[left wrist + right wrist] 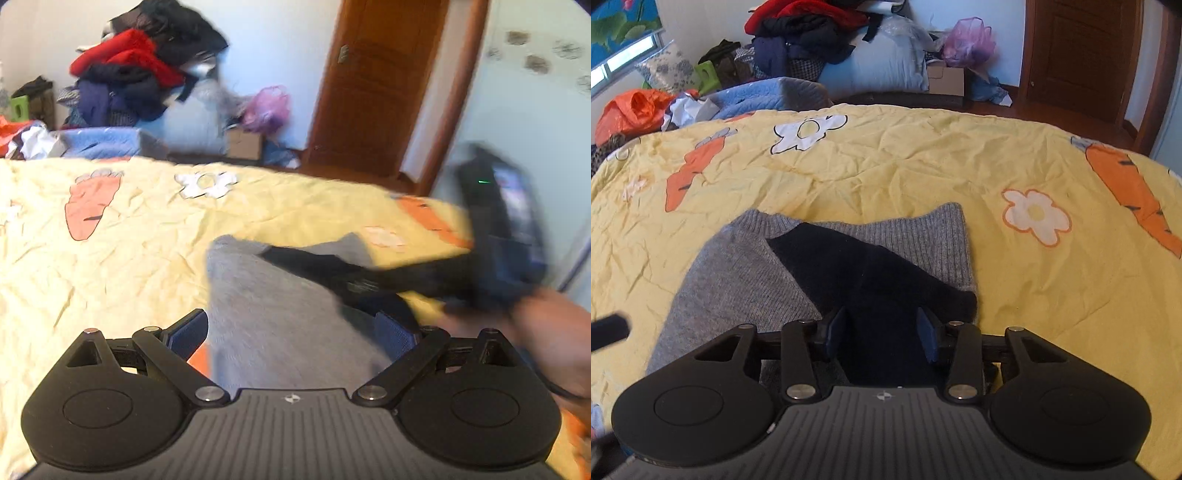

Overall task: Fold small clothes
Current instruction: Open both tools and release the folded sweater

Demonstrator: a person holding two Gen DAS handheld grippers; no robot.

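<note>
A grey knit sweater (738, 280) lies on the yellow bedsheet (923, 162), its ribbed hem (945, 236) toward the far side. A dark navy sleeve (857, 266) runs diagonally across it. My right gripper (882, 332) is closed partway on this sleeve, and the dark cloth fills the gap between the blue pads (929, 334). In the left wrist view, my left gripper (291, 332) stands wide open just above the grey sweater (273, 317), holding nothing. To its right are the right gripper's blurred black body (495, 229) and a hand (554, 332).
The sheet has carrot (1134, 192) and flower (1036, 216) prints and rounds off at the far edge. Beyond it are a heap of clothes (805, 29), a cardboard box (945, 79), an orange bag (631, 110) and a brown door (1082, 55).
</note>
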